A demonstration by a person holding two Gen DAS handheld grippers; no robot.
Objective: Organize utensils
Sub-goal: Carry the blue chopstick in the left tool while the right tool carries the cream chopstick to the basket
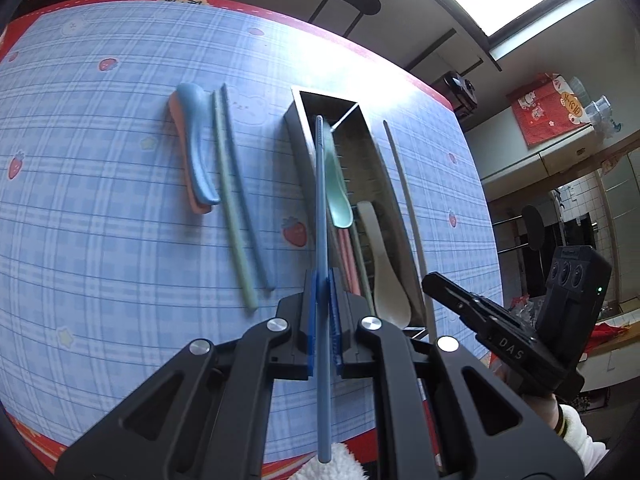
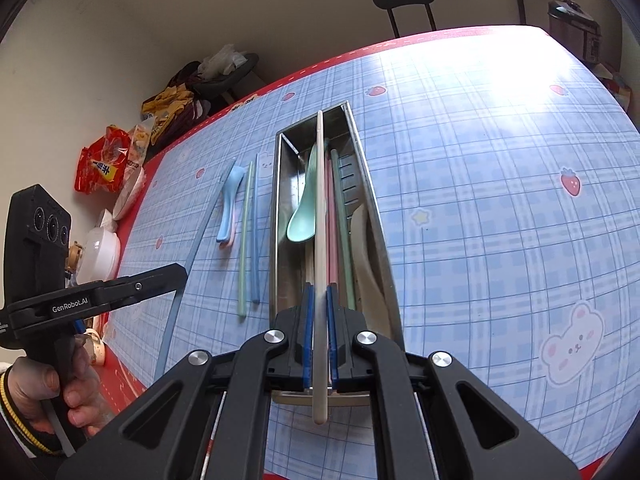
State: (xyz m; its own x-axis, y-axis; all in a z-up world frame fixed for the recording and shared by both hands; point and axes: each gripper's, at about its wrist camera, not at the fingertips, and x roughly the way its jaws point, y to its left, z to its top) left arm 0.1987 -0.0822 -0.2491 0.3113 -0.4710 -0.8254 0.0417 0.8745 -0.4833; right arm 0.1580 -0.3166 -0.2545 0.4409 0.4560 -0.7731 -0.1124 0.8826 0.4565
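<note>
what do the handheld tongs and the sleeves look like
Both tongs are matte black with silver rivets and blue finger pads. The left tongs read "GenRobot.AI" on the side, the right tongs "DAS"; each handle block carries three round lenses. The cuff is white fleece with dark, yellow-striped ribbing.

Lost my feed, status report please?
Left gripper shut on blue chopstick. Right gripper shut on beige chopstick. Both above metal tray. Nothing blocking.

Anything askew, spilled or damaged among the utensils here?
Nothing spilled or damaged. A blue spoon lies stacked on a pink spoon on the checked tablecloth, outside the steel utensil tray, beside a green chopstick and a blue one.
</note>
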